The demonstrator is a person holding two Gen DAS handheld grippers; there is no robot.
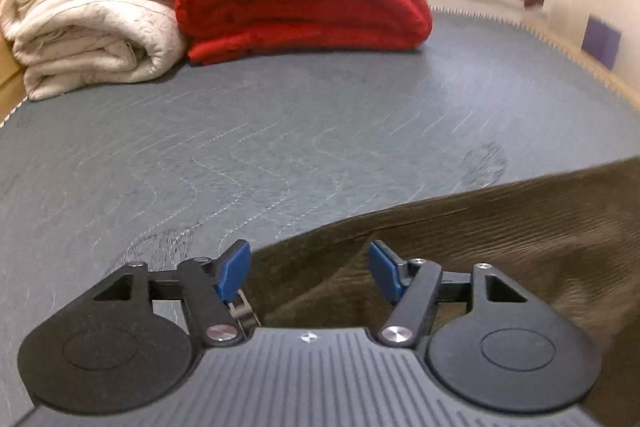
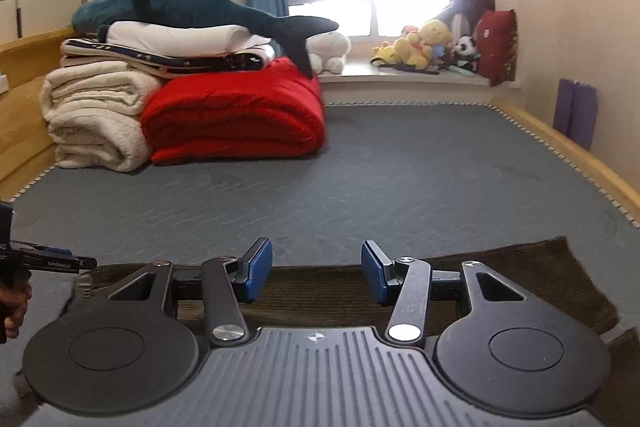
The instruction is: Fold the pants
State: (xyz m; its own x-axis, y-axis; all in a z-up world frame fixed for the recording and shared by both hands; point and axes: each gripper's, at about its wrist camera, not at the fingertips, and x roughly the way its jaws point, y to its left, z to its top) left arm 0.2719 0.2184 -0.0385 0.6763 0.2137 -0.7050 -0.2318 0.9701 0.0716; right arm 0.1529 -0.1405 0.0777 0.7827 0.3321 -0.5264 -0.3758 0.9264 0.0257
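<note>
Brown corduroy pants [image 1: 500,239] lie flat on the grey mattress [image 1: 280,131]. In the left wrist view my left gripper [image 1: 306,269] is open, its blue pads astride the pants' left edge, low over the fabric. In the right wrist view the pants [image 2: 520,267] stretch across the near edge of the mattress [image 2: 400,179]. My right gripper [image 2: 317,275] is open and empty just above their far edge. The left gripper [image 2: 44,261] and the hand holding it show at the far left of the right wrist view.
Folded cream blankets [image 2: 88,115] and a red quilt [image 2: 236,115] are stacked at the back left, with a plush shark [image 2: 192,11] on top. Stuffed toys [image 2: 432,47] sit on the windowsill. A wooden bed frame [image 2: 580,155] borders the mattress.
</note>
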